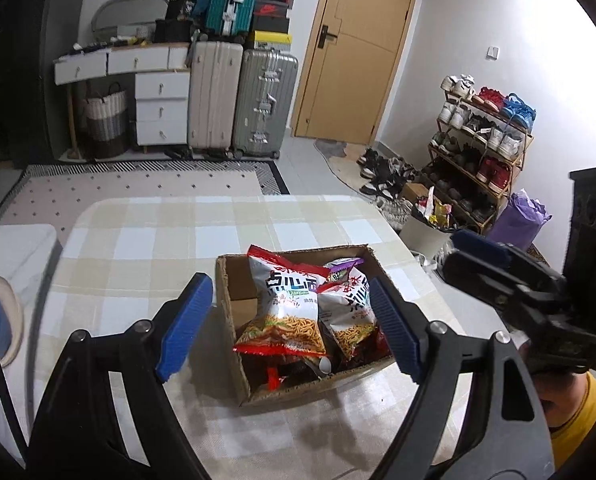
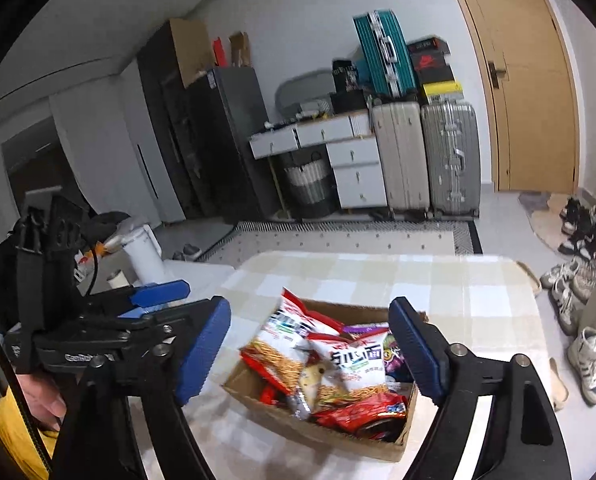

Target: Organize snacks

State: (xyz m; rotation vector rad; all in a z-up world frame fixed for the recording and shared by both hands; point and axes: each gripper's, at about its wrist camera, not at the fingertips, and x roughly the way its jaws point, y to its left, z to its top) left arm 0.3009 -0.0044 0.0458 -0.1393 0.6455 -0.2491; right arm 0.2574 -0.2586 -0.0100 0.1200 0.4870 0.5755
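Landmark: the open cardboard box [image 1: 234, 300] on the checked tablecloth [image 1: 138, 248].

Left of the box, the left gripper [image 1: 290, 324] hangs above its near edge, blue pads spread wide, nothing between them.

Inside the box, snack packets are heaped: a red-and-white noodle bag [image 1: 286, 304] stands tilted on top, a second like it just to its right, a purple packet [image 1: 344, 266] behind them at the far wall.

Right of the box, the right gripper [image 2: 310, 352] hangs over it, jaws likewise wide apart and empty.
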